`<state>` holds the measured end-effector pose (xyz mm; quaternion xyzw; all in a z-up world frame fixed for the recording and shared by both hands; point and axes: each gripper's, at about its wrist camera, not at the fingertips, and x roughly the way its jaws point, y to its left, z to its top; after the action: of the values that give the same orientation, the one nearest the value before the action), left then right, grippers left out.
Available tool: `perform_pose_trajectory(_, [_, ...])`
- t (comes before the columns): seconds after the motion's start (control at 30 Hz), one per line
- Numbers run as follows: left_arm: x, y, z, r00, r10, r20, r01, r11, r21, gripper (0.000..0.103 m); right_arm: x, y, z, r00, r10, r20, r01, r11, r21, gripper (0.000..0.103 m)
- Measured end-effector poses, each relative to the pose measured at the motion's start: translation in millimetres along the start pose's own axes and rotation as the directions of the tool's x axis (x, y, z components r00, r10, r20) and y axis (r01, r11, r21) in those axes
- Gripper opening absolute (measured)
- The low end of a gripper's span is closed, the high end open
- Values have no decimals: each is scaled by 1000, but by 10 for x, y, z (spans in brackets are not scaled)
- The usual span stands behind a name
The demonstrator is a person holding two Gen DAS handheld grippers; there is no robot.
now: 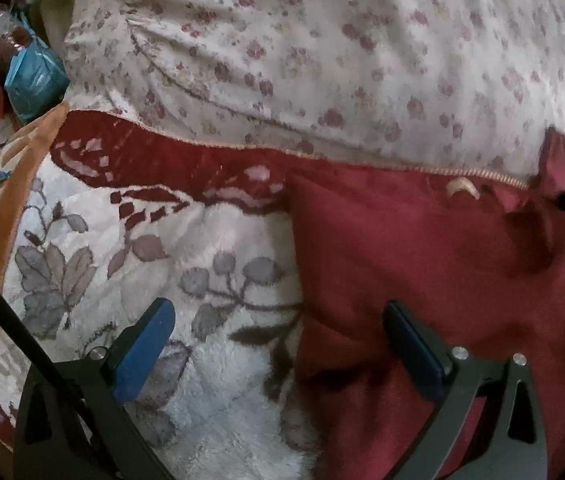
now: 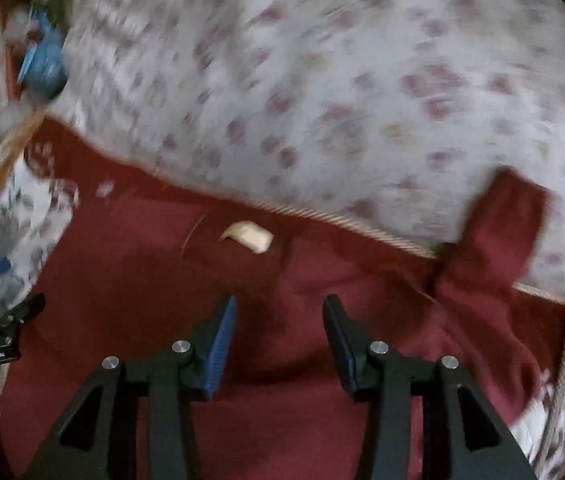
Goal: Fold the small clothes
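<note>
Blue-padded fingers of the left hand-held gripper (image 1: 278, 344) stand wide apart and released, one finger over the fluffy white blanket (image 1: 210, 360) with its grey leaf print, the other over the left edge of the dark red garment (image 1: 422, 264). Nothing is pinched between them. That garment lies spread on the blanket, its far edge against a line of pale stitching, with a small cream label (image 1: 461, 189) near that edge. Beyond it lies a white cloth with small pink flowers (image 1: 342, 48). At the far left sits a blue packet (image 1: 34, 80).

From the right wrist view, the right hand-held gripper (image 2: 280, 344) hangs over the middle of the dark red garment (image 2: 282, 420), jaws parted and gripping nothing; the cloth lies flat below them. A corner of the garment (image 2: 510, 224) stands up over the flowered cloth at the right. This view is blurred.
</note>
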<state>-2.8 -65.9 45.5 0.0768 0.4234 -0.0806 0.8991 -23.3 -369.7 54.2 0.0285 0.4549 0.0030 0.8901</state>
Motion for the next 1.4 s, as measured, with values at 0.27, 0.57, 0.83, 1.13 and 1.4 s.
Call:
perform_pose_trajectory(0.27, [68,-22,8,1000,15,-10,-15,1000,-13,103,-262,-732,-326,993,-112,-19,114,958,263,60])
perform_pose_trajectory(0.57, [143,-86,-13,999,35,-28,-35,999,13,103,273,-638,-174,998,-14,-65,38,924,381,35])
perform_pose_trajectory(0.83, [10,-14,50,1000,8,15,-8,999,-37,103,-411,-585,-551,998,-57,0,54,944,325,8])
perform_pose_trajectory(1.13, [-9,-107,24,1000,-17,14,18,999,-28,103,-824,-541,-736,992,-120,23,109,952,286,47])
perform_pose_trajectory(1.4, [179,-146,-4,999,17,-29,-18,1000,-10,103,-167,13,-417,1000,-28,-3,28,992,127,47])
